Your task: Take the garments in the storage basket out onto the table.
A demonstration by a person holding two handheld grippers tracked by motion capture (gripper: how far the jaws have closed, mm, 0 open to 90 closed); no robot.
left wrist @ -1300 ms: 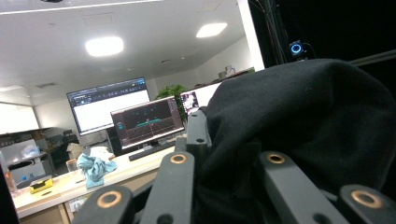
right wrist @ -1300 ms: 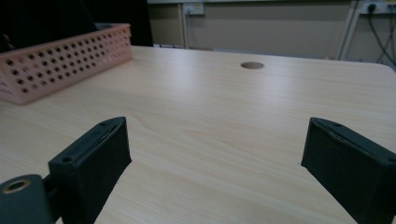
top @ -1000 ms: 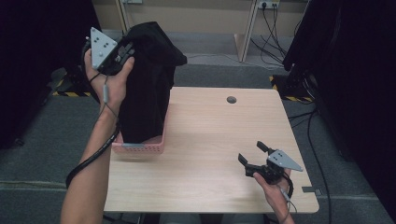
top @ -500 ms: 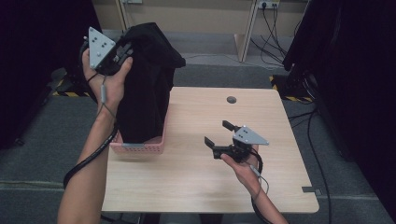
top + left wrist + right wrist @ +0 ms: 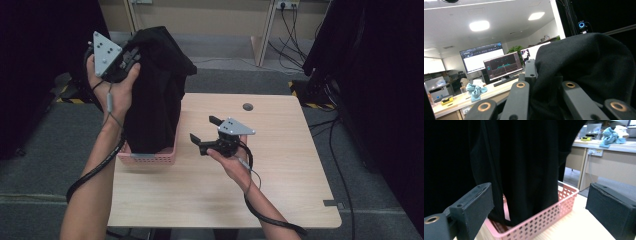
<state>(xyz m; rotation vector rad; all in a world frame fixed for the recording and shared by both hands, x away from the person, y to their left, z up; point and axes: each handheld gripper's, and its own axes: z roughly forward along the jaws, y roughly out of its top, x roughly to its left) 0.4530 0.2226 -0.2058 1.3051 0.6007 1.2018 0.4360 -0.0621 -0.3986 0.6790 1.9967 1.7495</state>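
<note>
A black garment (image 5: 155, 90) hangs from my left gripper (image 5: 131, 54), which is raised above the table's left side and shut on the cloth's top. The garment's lower end rests inside a pink mesh basket (image 5: 150, 157) on the table. In the left gripper view the garment (image 5: 584, 65) bunches over the jaws. My right gripper (image 5: 204, 127) is open just right of the basket, low over the table, and holds nothing. In the right gripper view its jaws stand wide apart in front of the basket (image 5: 554, 212) and the hanging garment (image 5: 524, 165).
The wooden table (image 5: 280, 190) has a dark round hole (image 5: 247, 106) near its far edge. Black curtains stand on both sides. Cables (image 5: 340, 165) trail on the floor at the right. A desk with monitors (image 5: 501, 65) lies behind.
My right gripper has travelled from the table's front right corner leftward and forward to the basket. The left gripper still holds the garment up in about the same spot.
</note>
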